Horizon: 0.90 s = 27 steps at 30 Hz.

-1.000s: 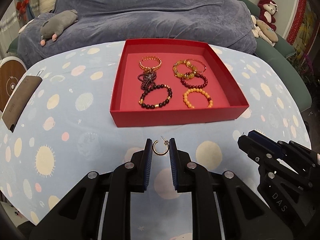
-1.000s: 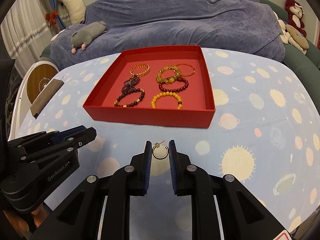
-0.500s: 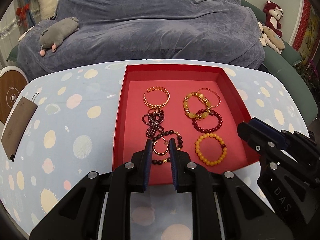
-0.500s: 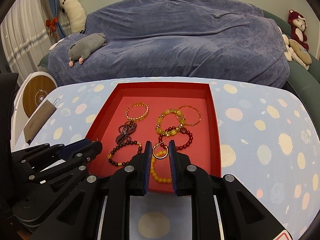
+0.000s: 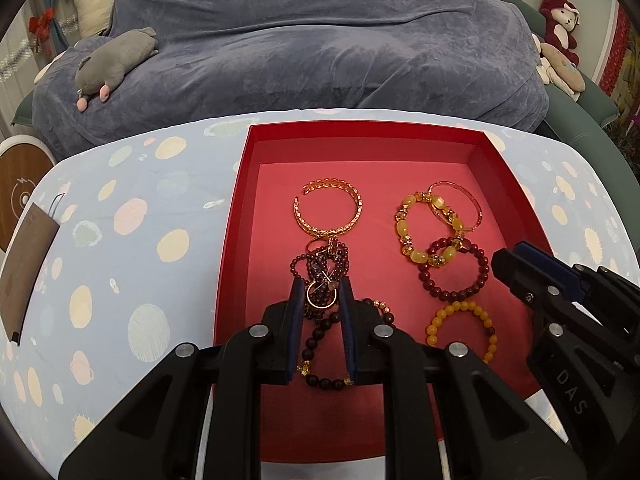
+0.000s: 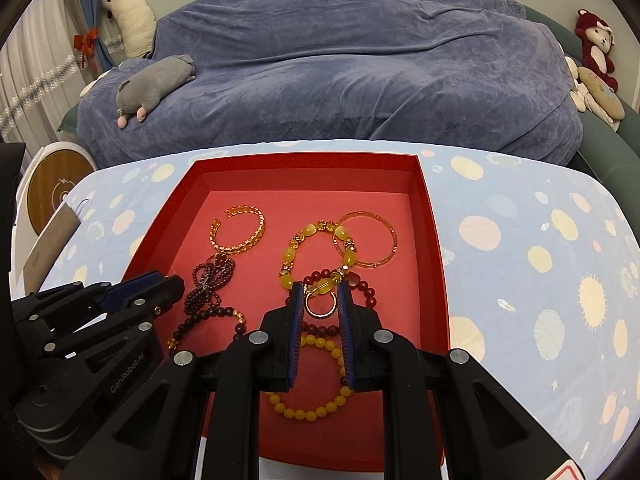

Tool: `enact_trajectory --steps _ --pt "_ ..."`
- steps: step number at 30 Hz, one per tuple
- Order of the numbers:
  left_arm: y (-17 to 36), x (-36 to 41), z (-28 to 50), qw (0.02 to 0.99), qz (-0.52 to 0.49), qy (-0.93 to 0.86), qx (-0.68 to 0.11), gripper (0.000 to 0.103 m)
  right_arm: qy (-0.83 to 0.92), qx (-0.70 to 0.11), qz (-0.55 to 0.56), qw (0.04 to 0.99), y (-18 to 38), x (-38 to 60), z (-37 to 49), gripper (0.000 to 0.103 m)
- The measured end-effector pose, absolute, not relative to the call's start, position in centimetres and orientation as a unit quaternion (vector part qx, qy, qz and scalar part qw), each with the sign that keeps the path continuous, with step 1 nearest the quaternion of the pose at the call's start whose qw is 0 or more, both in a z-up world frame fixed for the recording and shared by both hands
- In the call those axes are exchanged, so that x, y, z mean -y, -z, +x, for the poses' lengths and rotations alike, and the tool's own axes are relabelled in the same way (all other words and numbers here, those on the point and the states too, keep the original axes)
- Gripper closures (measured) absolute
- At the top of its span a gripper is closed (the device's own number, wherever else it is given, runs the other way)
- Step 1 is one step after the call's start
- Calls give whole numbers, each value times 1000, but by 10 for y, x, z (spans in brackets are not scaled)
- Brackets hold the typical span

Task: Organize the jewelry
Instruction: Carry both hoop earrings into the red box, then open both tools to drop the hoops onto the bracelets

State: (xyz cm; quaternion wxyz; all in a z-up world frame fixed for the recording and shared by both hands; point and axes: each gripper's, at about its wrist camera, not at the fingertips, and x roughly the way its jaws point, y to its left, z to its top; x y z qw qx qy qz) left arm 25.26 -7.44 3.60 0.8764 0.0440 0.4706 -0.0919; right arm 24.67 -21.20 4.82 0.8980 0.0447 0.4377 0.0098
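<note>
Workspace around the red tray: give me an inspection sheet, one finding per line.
Surface: table under a pale blue cloth with pastel spots.
Job's things: red tray holding beaded bracelets and a gold cuff; one small hoop earring in the left tongs, another earring in the right tongs.
Clutter: brown pouch on the cloth's left edge.
Grippers: both tongs closed on their earrings, held above the tray.
Cables: nothing seen.
Surroundings: blue-covered sofa, grey plush, red plush, round wooden disc.
</note>
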Motion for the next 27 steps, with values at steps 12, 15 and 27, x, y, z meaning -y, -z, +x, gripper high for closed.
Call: enact_trajectory --steps 12,15,27 --pt "-29 75 256 876 46 85 -473 86 -1 -442 41 896 -41 217 253 87" --pt "-29 75 257 876 44 85 -472 86 -1 -442 40 896 -41 217 253 87" --pt "-39 73 250 887 45 72 -455 59 17 -431 41 901 -48 220 244 64"
